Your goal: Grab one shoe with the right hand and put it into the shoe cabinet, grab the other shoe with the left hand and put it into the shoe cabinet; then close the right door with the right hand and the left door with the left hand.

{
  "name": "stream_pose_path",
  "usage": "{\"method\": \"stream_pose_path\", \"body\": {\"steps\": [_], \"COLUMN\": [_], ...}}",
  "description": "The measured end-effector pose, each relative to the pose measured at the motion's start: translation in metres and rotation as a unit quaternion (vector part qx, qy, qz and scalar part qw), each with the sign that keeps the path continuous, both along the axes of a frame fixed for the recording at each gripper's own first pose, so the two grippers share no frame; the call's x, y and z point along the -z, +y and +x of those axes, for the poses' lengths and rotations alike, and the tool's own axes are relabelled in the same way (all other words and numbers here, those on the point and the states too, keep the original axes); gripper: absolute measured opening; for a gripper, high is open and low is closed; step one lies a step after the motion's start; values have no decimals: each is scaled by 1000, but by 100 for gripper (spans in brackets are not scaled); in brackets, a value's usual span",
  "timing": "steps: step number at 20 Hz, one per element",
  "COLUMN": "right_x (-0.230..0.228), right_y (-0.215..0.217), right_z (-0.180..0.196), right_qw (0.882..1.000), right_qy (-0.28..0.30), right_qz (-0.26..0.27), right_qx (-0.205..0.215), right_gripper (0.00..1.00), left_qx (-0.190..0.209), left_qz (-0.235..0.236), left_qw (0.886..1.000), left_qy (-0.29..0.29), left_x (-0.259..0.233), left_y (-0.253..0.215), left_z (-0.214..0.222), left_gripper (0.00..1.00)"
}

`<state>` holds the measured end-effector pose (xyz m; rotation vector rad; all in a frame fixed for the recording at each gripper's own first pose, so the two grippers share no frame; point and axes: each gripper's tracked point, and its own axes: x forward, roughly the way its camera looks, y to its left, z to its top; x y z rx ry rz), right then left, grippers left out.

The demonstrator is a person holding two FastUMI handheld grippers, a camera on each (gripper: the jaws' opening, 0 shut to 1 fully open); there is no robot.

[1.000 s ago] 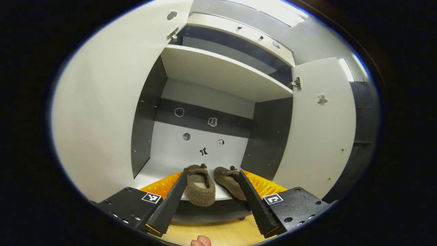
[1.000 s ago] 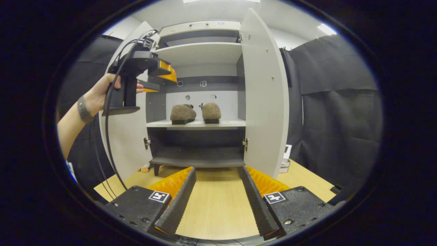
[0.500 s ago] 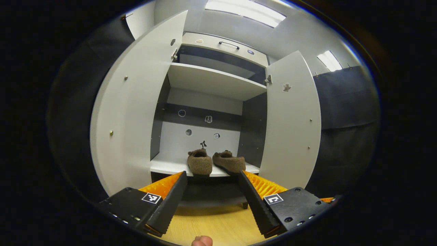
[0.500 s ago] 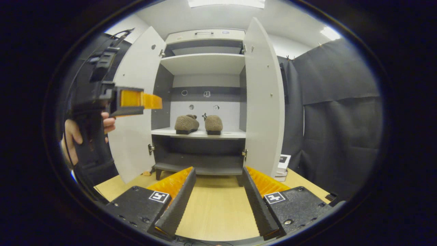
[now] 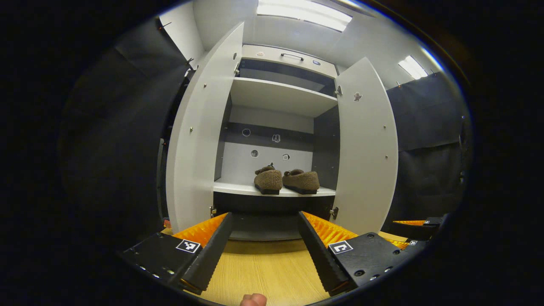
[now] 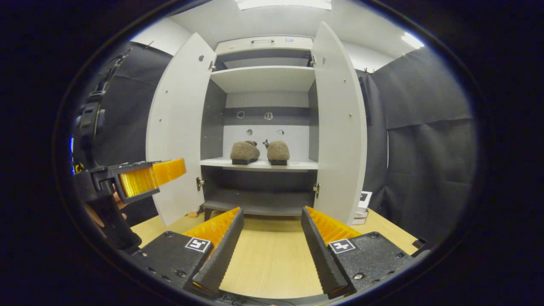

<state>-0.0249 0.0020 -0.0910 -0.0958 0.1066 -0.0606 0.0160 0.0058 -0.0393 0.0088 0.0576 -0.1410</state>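
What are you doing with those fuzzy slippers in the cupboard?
A person holds a claw in each hand. Both fuzzy brown slippers sit side by side on the middle shelf of the white shoe cabinet. Both white doors stand open. The left claw and right claw are open and empty, over the wooden table. Closing the doors is what's left.
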Motion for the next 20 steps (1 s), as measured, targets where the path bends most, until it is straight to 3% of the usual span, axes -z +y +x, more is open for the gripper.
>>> {"method": "stream_pose_path", "body": {"steps": [1, 2, 7, 9, 10, 14, 16, 20], "right_x": [-2, -5, -64, -101, -119, -163, -187, -232], "right_y": [3, 8, 21, 13, 5, -27, -55, -126], "right_z": [0, 0, 8, 8, 7, 1, 0, -1], "right_qw": [1000, 1000, 998, 996, 995, 990, 990, 990], "right_qy": [1, 0, -19, -37, -48, -58, -82, -128], "right_qz": [4, 11, 26, 28, 34, 76, 86, 50], "right_qx": [-4, -14, -59, -75, -80, -100, -82, -10], "right_gripper": [91, 86, 87, 92, 87, 89, 89, 94], "left_qx": [-7, -10, -10, -19, -17, 4, 5, 10], "left_qz": [6, 6, -14, -5, -9, -15, -5, 1], "left_qw": [1000, 1000, 999, 999, 998, 999, 999, 999], "left_qy": [0, 7, 39, 50, 54, 49, 48, 39], "left_x": [4, 9, 27, 36, 38, 33, 34, 29], "left_y": [2, 1, 1, 5, 3, -8, -11, -13], "left_z": [-5, -9, -19, -17, -18, -19, -20, -23], "left_gripper": [94, 93, 94, 94, 94, 94, 94, 94]}}
